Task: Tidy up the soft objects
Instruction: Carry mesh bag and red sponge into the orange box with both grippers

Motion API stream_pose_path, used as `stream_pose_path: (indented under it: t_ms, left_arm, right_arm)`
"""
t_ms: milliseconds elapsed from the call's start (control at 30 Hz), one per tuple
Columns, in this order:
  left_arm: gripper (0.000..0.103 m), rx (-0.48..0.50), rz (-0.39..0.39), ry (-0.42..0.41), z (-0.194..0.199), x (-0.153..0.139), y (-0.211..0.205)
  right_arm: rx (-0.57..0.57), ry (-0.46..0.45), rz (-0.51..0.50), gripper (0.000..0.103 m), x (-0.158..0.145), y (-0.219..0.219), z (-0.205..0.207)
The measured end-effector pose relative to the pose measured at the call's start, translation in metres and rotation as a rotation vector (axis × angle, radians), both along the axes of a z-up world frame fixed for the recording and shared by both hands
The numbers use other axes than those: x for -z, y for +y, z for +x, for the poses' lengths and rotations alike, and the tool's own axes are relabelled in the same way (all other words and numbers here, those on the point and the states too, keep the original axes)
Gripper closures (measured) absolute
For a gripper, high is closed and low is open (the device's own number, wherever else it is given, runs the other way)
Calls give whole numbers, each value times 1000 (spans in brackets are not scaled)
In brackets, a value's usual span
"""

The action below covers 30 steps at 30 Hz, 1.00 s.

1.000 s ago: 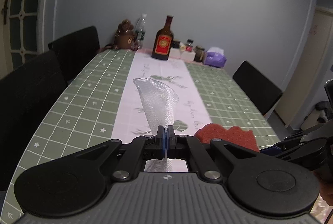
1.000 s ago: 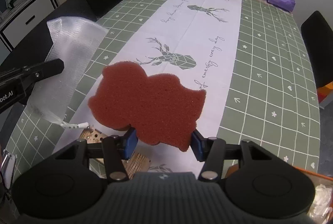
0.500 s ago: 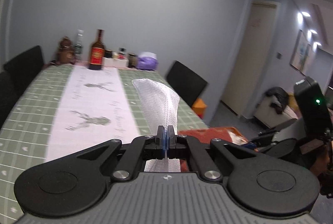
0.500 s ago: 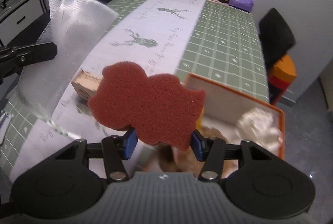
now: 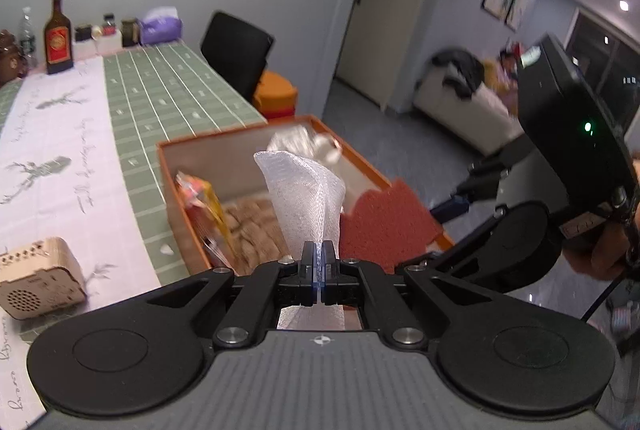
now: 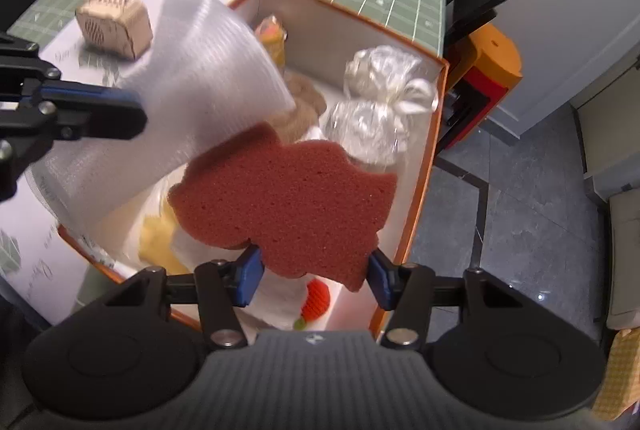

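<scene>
Partly done, by judgement: orange box at the worktop edge already holding clear bags and a tan fabric, sponge and foam sheet not yet dropped. Left tongs pressed together on the white foam sheet, centre of frame. Right tongs half-spread, pinching the red sponge above the box, lower centre.

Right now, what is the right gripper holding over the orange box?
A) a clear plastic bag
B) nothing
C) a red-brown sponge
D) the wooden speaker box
C: the right gripper has its blue pads pressed on either side of the red-brown sponge, above the open orange box; the bubble wrap sheet is in the left gripper.
</scene>
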<state>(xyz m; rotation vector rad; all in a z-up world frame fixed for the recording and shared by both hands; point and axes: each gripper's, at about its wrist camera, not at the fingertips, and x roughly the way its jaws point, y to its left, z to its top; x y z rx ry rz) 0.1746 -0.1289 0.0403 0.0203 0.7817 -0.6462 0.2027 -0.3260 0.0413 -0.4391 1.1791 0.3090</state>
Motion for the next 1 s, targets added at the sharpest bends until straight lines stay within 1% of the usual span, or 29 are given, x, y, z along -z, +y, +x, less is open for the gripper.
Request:
stream_pose_path:
  t_ms: [167,267,367,567,733,800,867,1000]
  left_arm:
    - [102,10,129,80,13,21,-18]
    - [102,28,204,97,20,30,-25]
    - [101,56,279,107,19,36,-39]
    - [101,87,382,127,29,52,-59]
    - [101,96,429,121,33,62,-67]
    - [101,94,439,132,35,66,-68]
    - [101,94,428,145,36,70,-67]
    - [101,97,416,125,31,73,-63]
  right_arm:
    - [-86,47,-46,48,18,9,3]
    - [-119,75,-89,48,34,16,6]
    - [-120,109,-102,48,46,19,12]
    - [-108,137,-105,48,62,17,17]
    - [-113,130,-122,48,65,17,13]
    - [-112,127,-130,48,67,18,13]
    - [-107,120,-152,48,70,21,12]
    - [-115,110,-170,45,72,25,8]
